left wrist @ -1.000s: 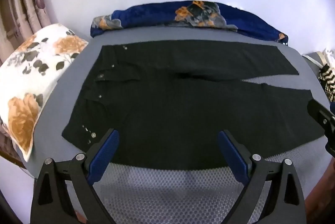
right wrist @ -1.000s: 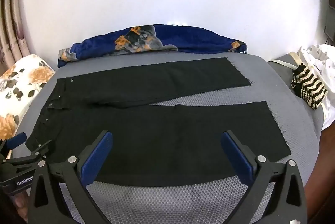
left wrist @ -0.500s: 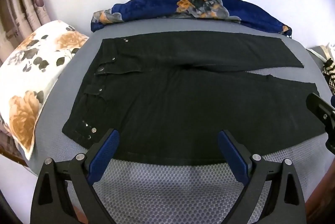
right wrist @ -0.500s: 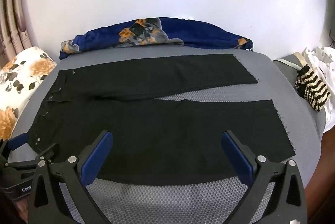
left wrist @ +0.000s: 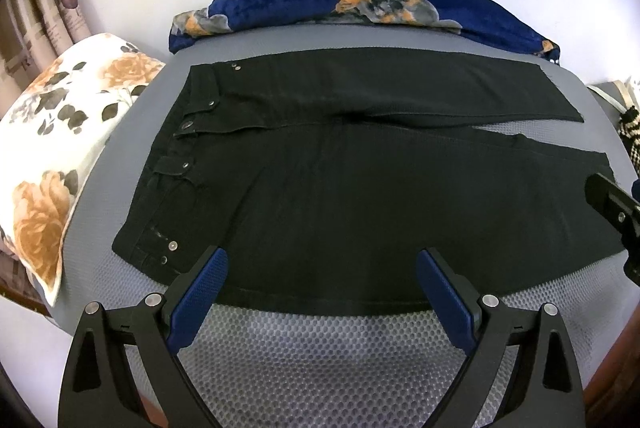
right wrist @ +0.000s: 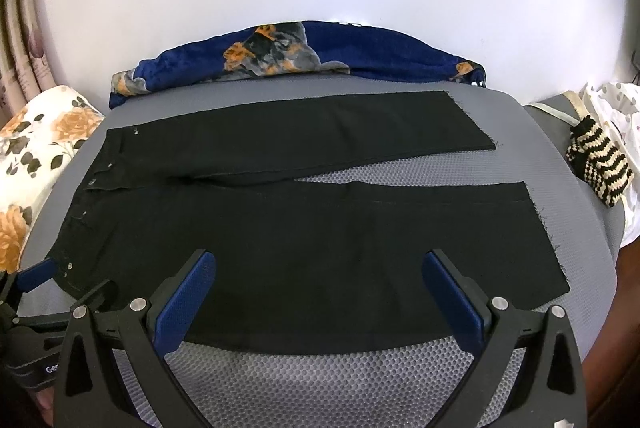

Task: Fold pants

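Black pants (left wrist: 360, 187) lie flat on a grey mesh bed surface (left wrist: 320, 348), waistband with silver studs to the left, two legs spread to the right. They also show in the right wrist view (right wrist: 304, 244). My left gripper (left wrist: 322, 268) is open and empty, hovering over the near edge of the pants close to the waist. My right gripper (right wrist: 318, 272) is open and empty over the near leg's edge. The right gripper's finger shows at the left view's right edge (left wrist: 612, 203); the left gripper shows at the lower left of the right view (right wrist: 36, 292).
A blue floral blanket (left wrist: 360, 3) is bunched along the far edge by the white wall. A floral pillow (left wrist: 60, 147) lies at the left. A striped knitted item (right wrist: 600, 163) and a white bag (right wrist: 616, 99) sit at the right. Curtains (left wrist: 40, 7) hang at far left.
Both grippers have drawn back and up a little from the pants, so the pants sit lower and fuller in both views. Both stayed open. The pants have not moved.
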A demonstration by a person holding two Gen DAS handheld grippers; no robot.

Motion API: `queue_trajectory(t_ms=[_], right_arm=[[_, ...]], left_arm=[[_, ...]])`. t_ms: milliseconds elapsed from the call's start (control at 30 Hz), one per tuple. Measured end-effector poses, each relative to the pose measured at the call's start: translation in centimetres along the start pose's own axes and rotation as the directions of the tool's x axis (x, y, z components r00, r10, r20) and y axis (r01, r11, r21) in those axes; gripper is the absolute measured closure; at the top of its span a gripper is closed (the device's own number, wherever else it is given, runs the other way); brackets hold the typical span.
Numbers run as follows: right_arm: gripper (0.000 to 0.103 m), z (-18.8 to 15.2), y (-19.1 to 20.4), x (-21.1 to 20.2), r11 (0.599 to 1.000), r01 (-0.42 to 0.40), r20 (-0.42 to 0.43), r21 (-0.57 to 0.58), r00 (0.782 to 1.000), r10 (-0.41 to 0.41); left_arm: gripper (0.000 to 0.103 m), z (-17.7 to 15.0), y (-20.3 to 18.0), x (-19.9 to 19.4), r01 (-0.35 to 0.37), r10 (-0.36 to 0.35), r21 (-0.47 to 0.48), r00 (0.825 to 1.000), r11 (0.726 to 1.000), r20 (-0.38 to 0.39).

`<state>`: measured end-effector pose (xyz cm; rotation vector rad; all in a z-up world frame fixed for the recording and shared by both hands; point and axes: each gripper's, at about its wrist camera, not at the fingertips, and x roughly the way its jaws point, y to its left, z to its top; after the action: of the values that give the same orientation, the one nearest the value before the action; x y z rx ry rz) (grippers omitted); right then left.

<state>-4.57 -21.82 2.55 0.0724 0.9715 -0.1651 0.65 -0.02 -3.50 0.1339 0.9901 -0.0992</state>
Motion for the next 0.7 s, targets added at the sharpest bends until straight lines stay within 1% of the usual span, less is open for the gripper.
queue_trajectory(t_ms=[700], right_arm=[[0.0,-0.11,-0.15,0.56,1.0,0.004,-0.018,0.005,1.0,-0.004]], left_arm=[[0.008,-0.08,0.29,0.82,0.003,-0.004,-0.01,1.0,1.0,-0.021]])
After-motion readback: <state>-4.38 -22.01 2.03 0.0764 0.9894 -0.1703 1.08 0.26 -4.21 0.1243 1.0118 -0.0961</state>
